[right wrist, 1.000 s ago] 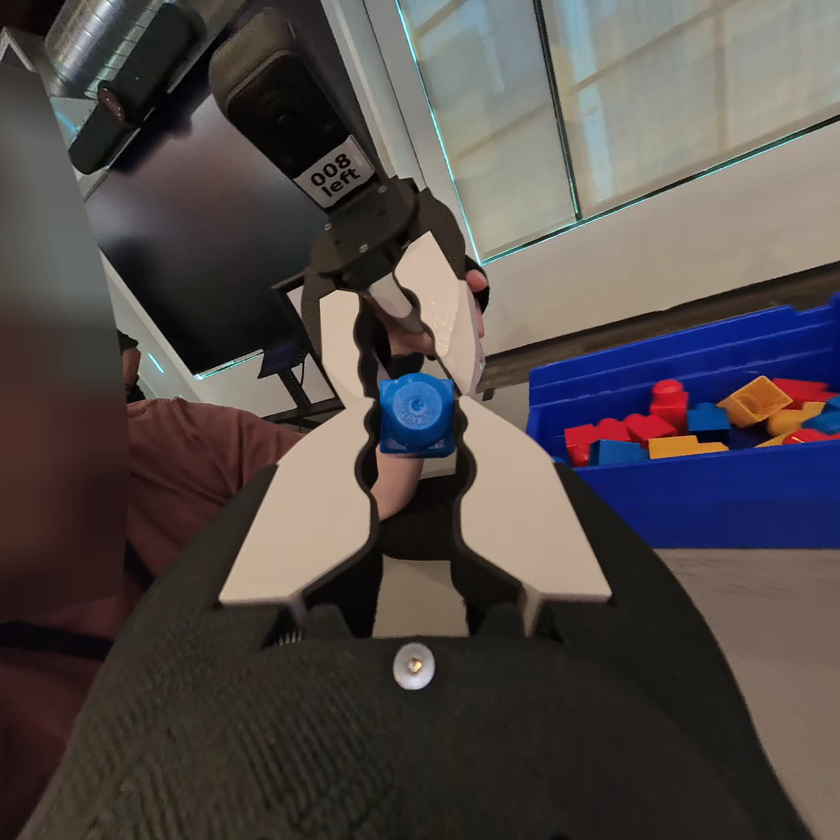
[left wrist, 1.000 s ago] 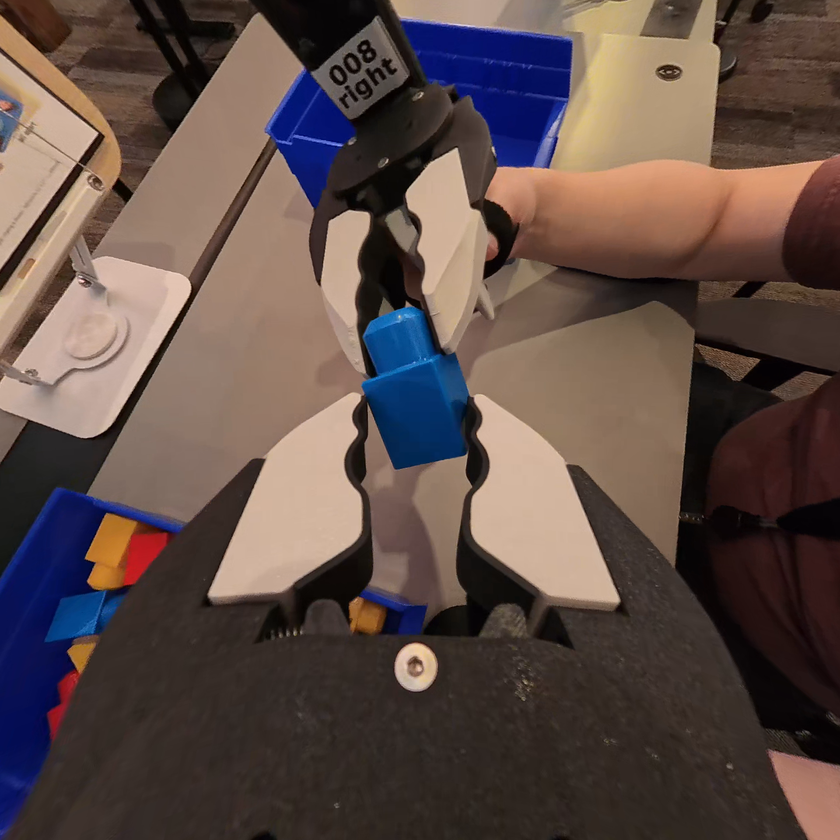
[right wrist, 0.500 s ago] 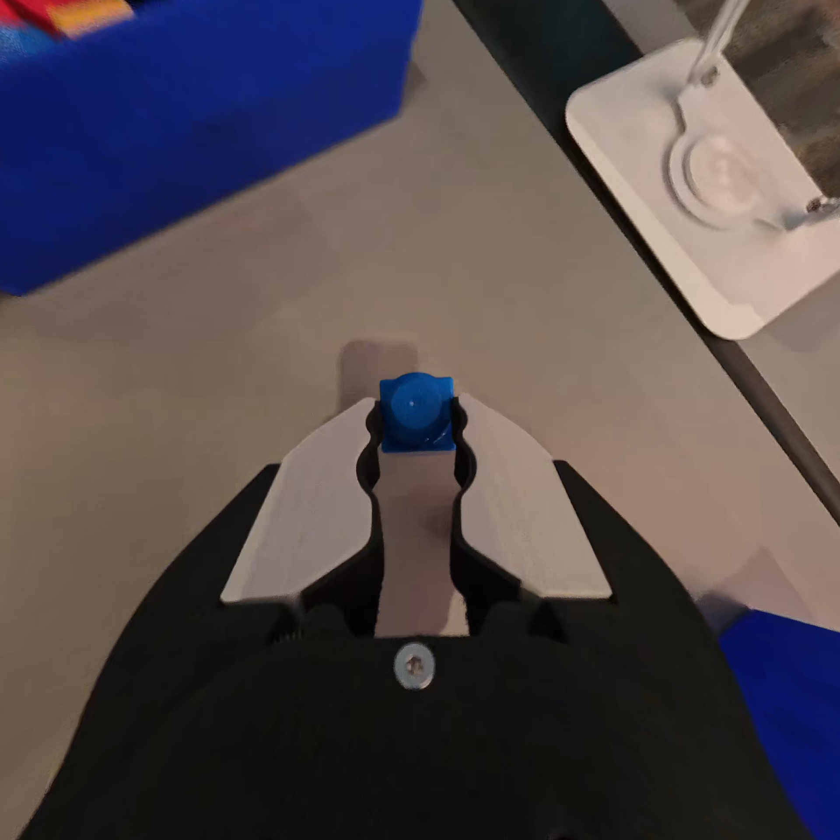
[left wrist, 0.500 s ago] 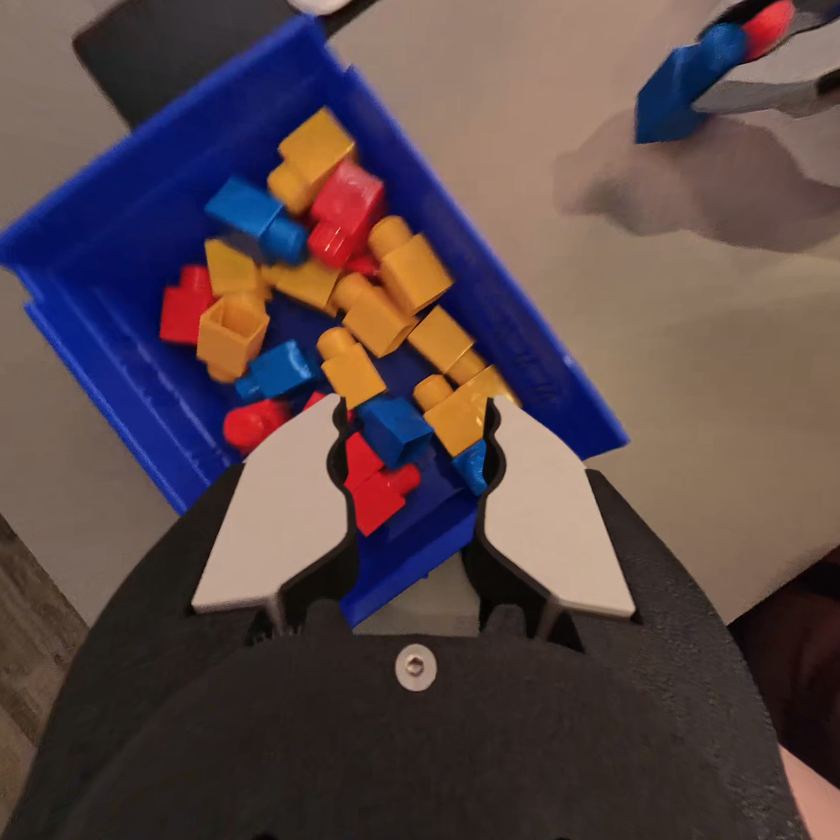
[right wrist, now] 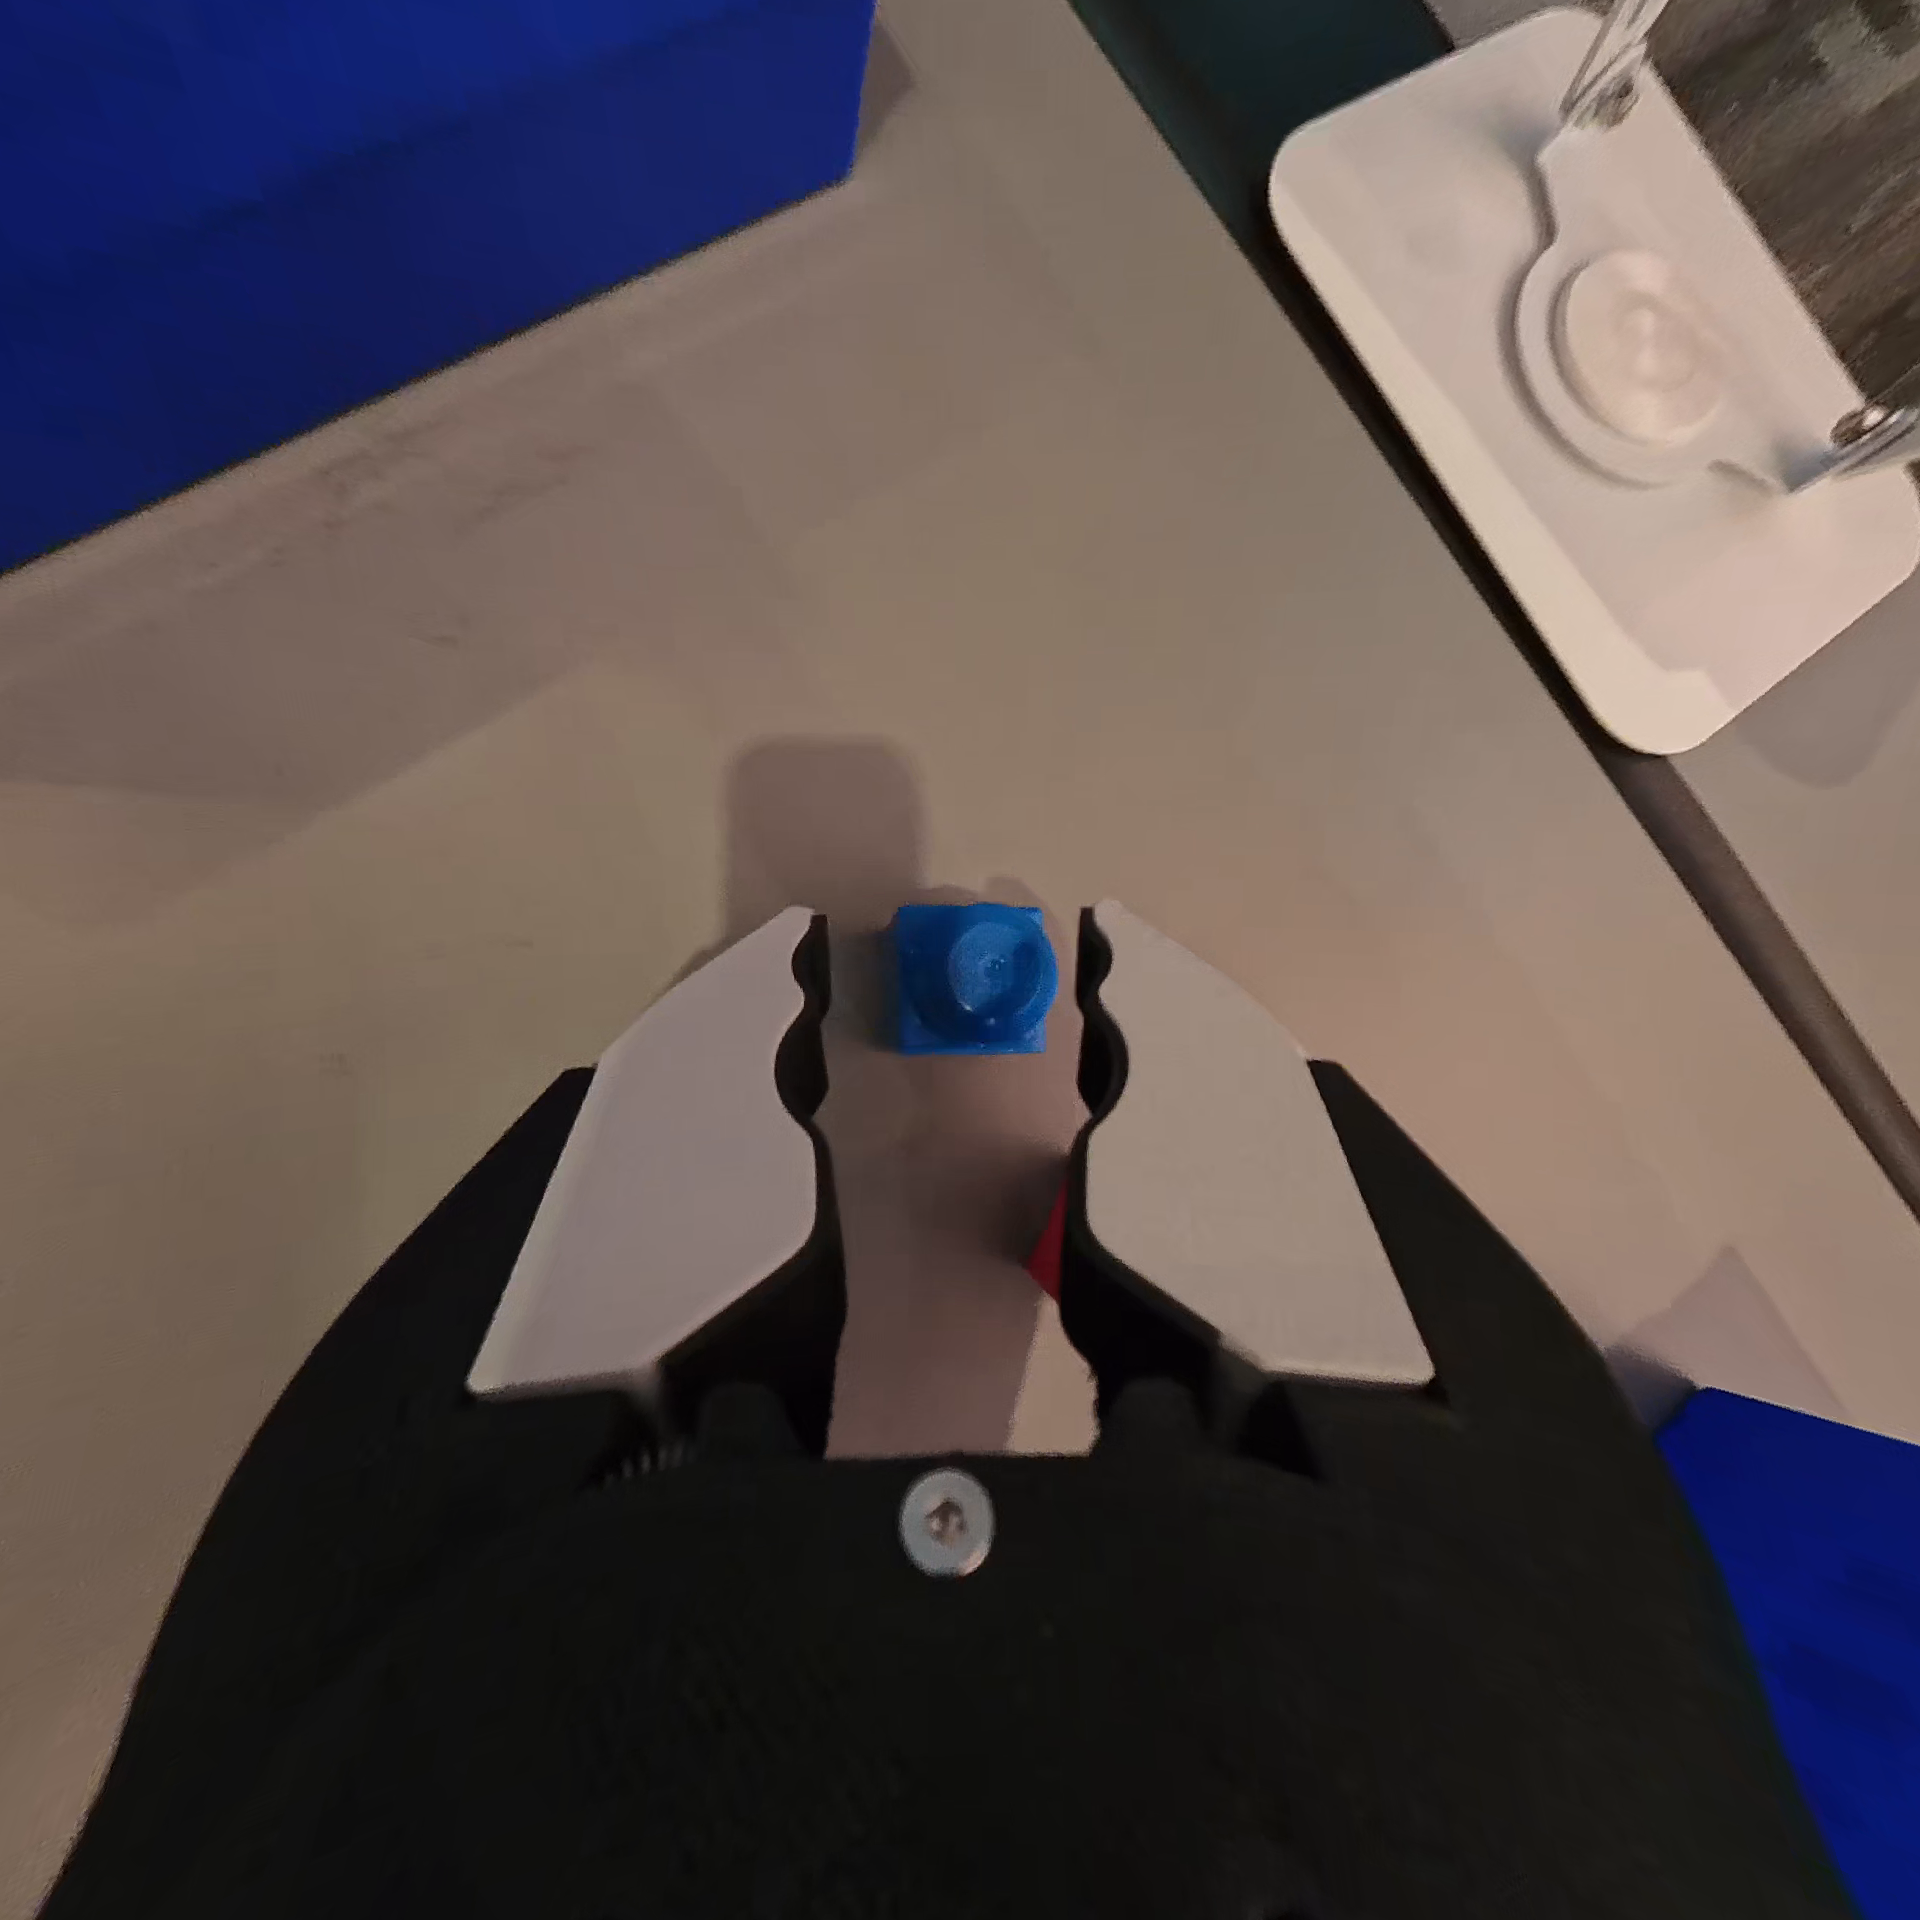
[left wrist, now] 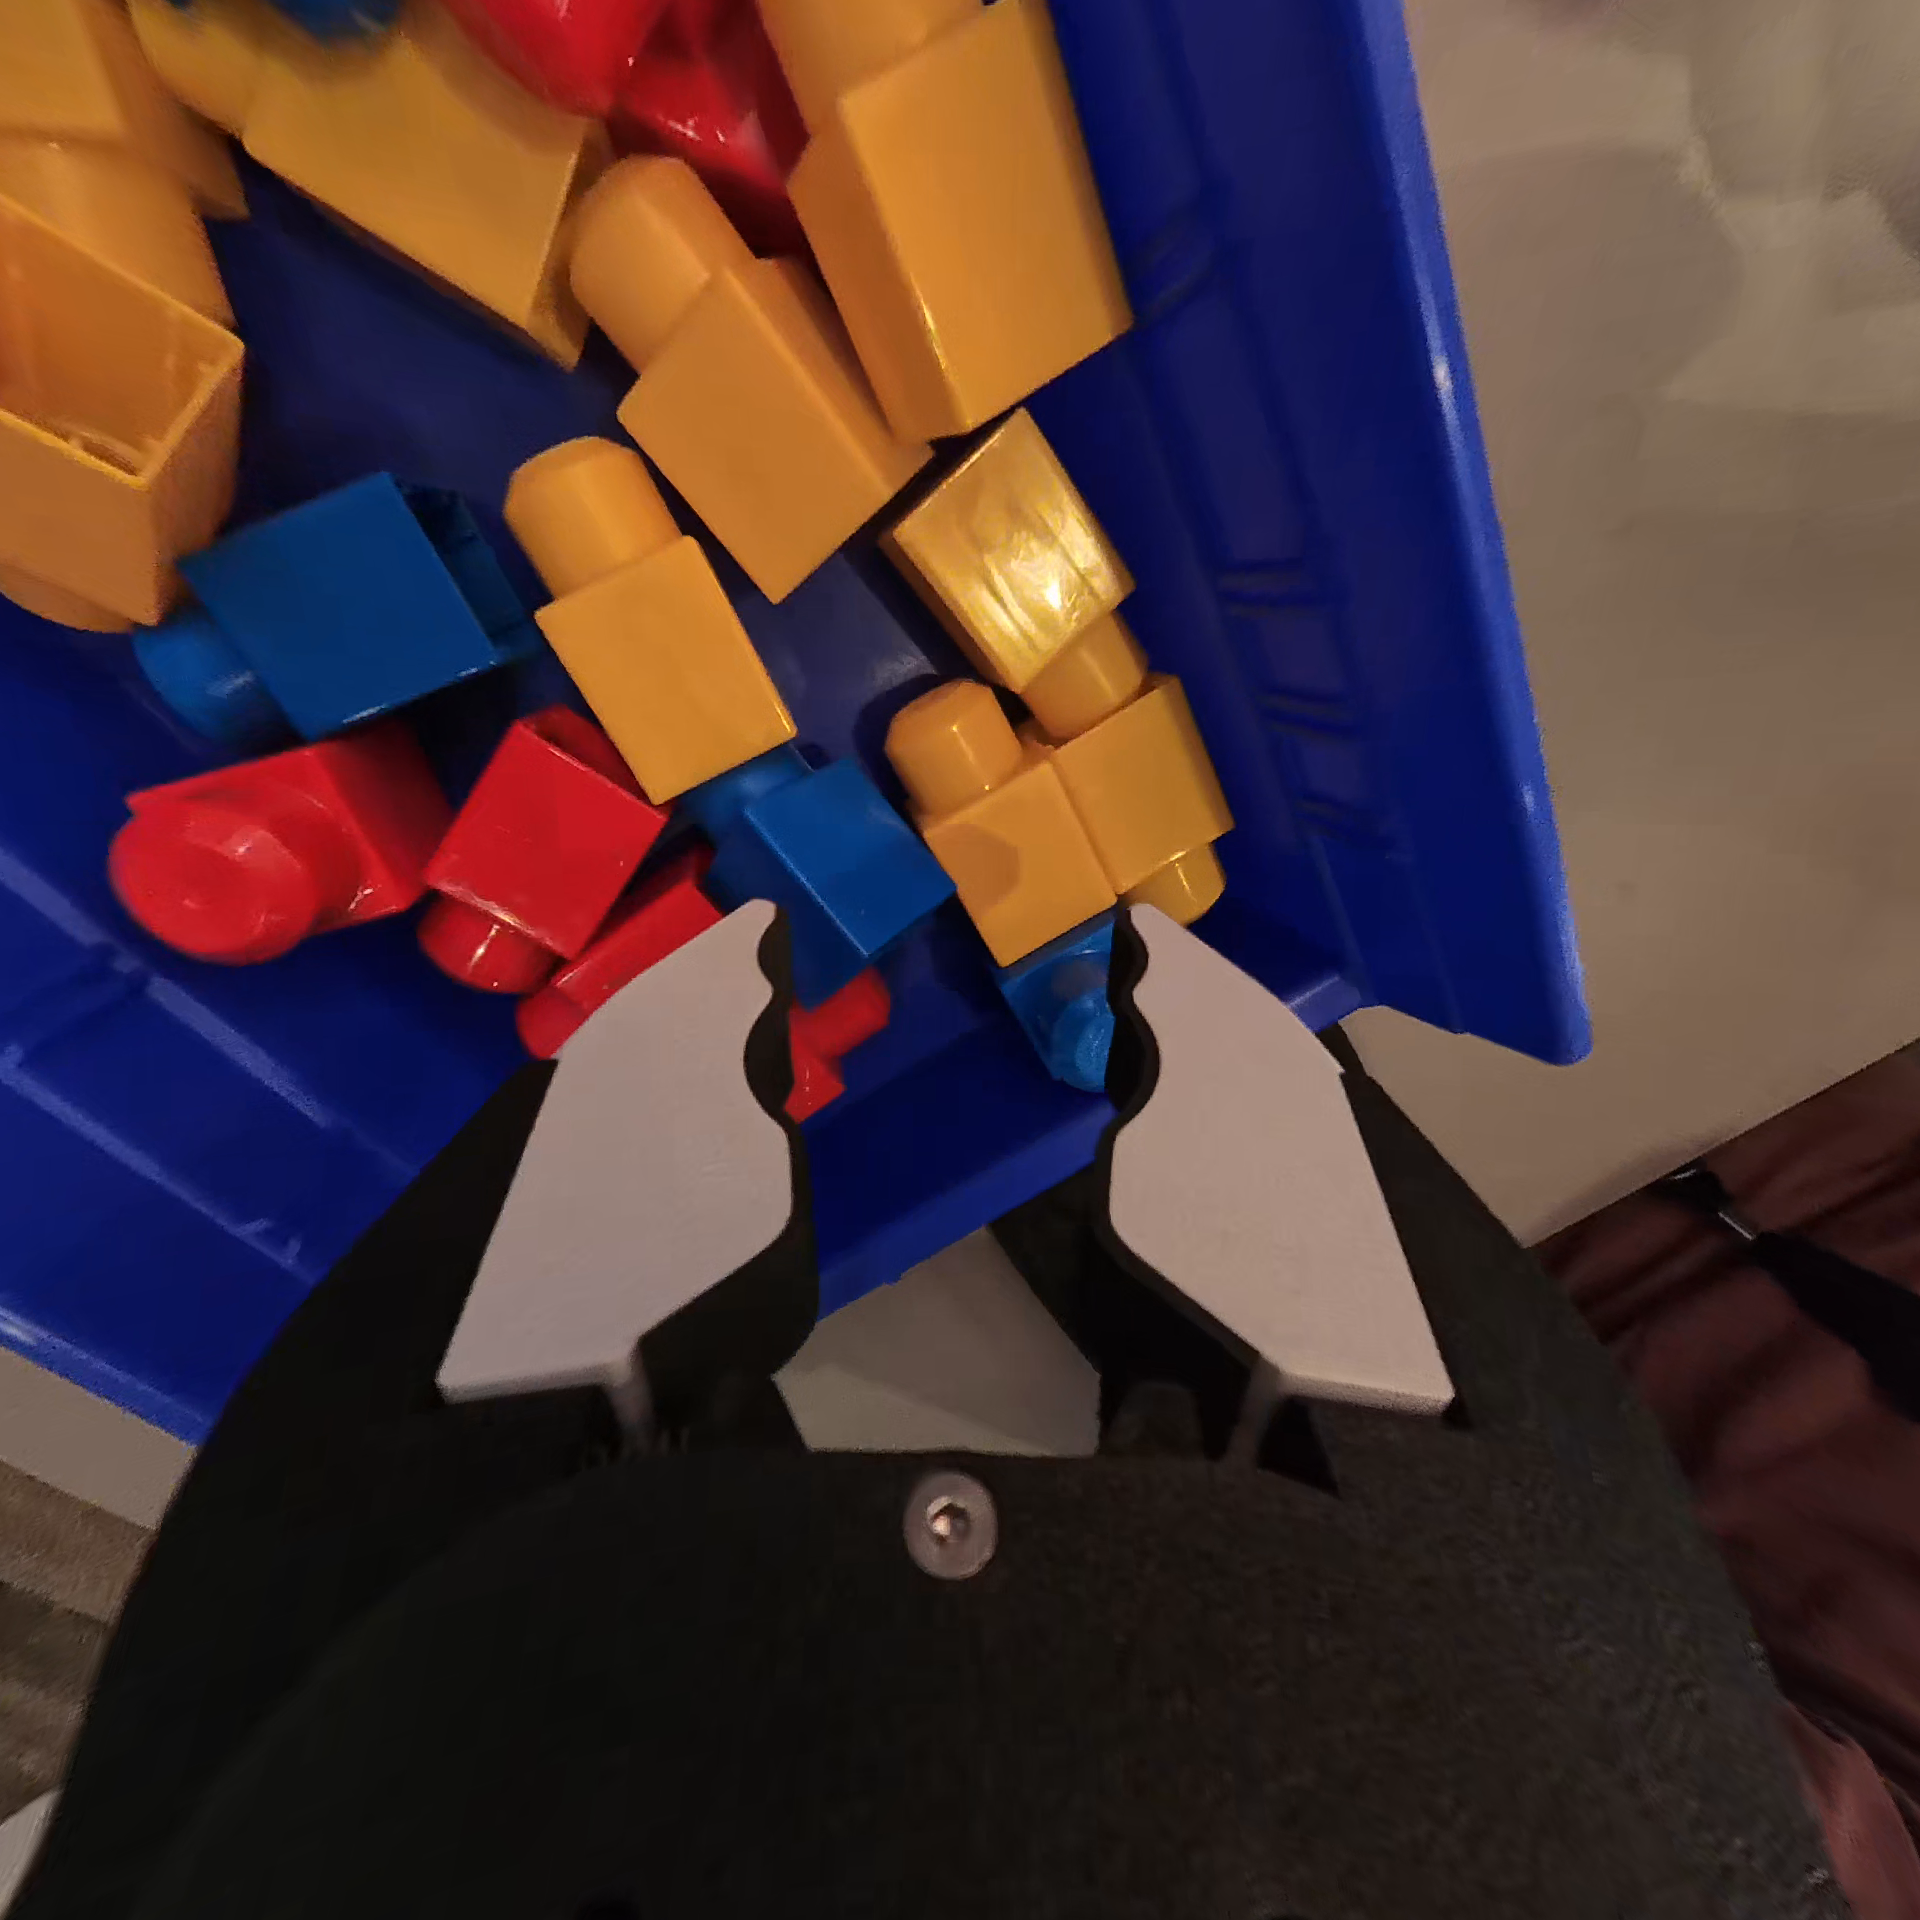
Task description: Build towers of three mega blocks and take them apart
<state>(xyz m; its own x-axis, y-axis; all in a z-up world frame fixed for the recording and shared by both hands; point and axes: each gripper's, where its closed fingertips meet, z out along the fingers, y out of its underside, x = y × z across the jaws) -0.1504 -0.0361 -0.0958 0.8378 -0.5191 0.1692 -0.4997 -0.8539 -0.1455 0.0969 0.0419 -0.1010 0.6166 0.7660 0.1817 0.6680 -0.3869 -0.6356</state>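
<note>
My right claw (right wrist: pixel 954 971) stands wide, a single blue block (right wrist: pixel 971 982) upright on the grey table (right wrist: pixel 520 727) between its fingertips, a clear gap on each side, neither pad touching it. A sliver of red shows by the right finger, behind the block. Beyond the block to the left sits a blue bin (right wrist: pixel 364 208); beyond it to the right, a white stand base (right wrist: pixel 1610 416).

My left claw (left wrist: pixel 948 966) gapes wide too, gripping nothing, tips down in the blue tray (left wrist: pixel 1351 520) of red, yellow and blue blocks, over a blue one (left wrist: pixel 831 862).
</note>
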